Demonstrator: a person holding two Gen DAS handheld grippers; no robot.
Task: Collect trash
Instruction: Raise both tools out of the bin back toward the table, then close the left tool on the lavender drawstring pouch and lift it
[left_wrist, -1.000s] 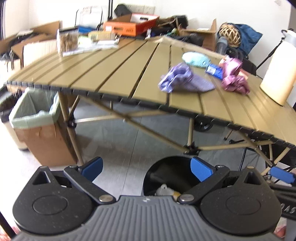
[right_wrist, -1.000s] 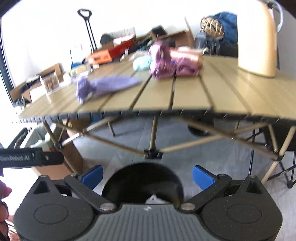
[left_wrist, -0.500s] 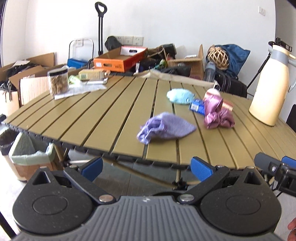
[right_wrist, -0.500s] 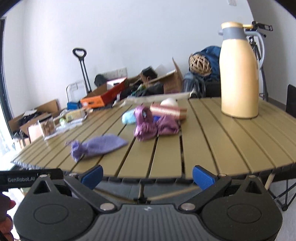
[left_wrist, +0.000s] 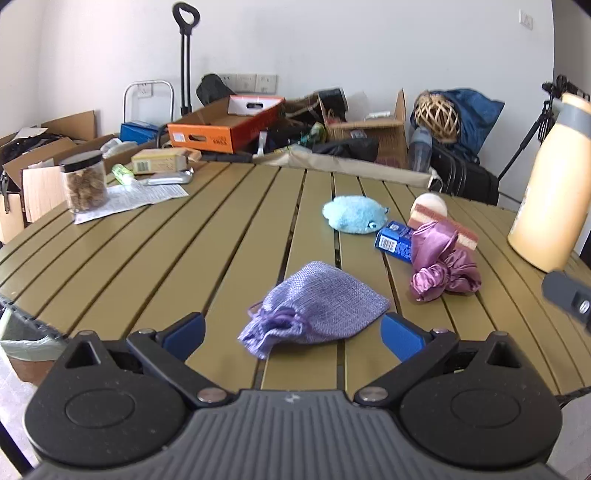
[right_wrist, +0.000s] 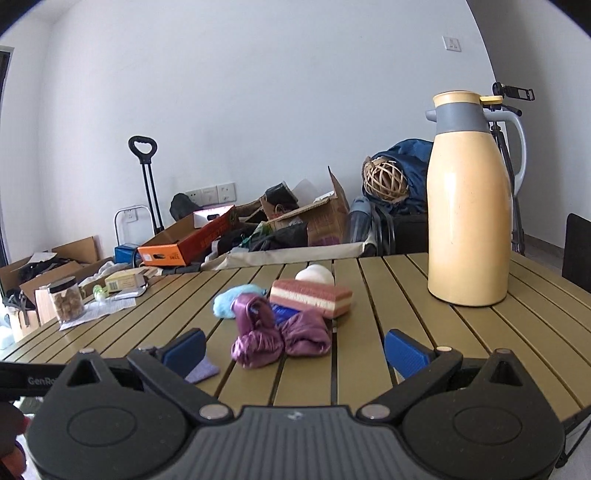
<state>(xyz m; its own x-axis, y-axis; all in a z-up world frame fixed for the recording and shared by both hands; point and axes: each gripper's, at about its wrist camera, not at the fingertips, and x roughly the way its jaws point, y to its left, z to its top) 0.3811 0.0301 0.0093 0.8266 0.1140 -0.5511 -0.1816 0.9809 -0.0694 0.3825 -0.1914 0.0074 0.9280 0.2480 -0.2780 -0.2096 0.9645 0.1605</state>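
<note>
A lilac drawstring pouch (left_wrist: 314, 308) lies on the slatted olive table (left_wrist: 184, 240), just ahead of my open left gripper (left_wrist: 293, 330), between the lines of its blue fingertips. A crumpled shiny purple cloth (right_wrist: 279, 332) lies straight in front of my open right gripper (right_wrist: 295, 350); nothing is held. Behind the cloth sit a blue carton (left_wrist: 393, 240), a pink-and-white striped block (right_wrist: 310, 297), a white ball (right_wrist: 316, 273) and a pale blue fluffy toy (left_wrist: 352, 219). A corner of the pouch (right_wrist: 201, 369) shows beside the right gripper's left fingertip.
A tall cream thermos (right_wrist: 469, 206) stands at the table's right side. A jar of snacks (left_wrist: 83, 182), papers and a small box sit at the far left. A bag-lined bin (left_wrist: 22, 354) stands on the floor left of the table. Boxes and bags crowd the far wall.
Both grippers have risen from below the table's edge to above its top and moved in towards the pouch and the purple cloth. Both stay open.
</note>
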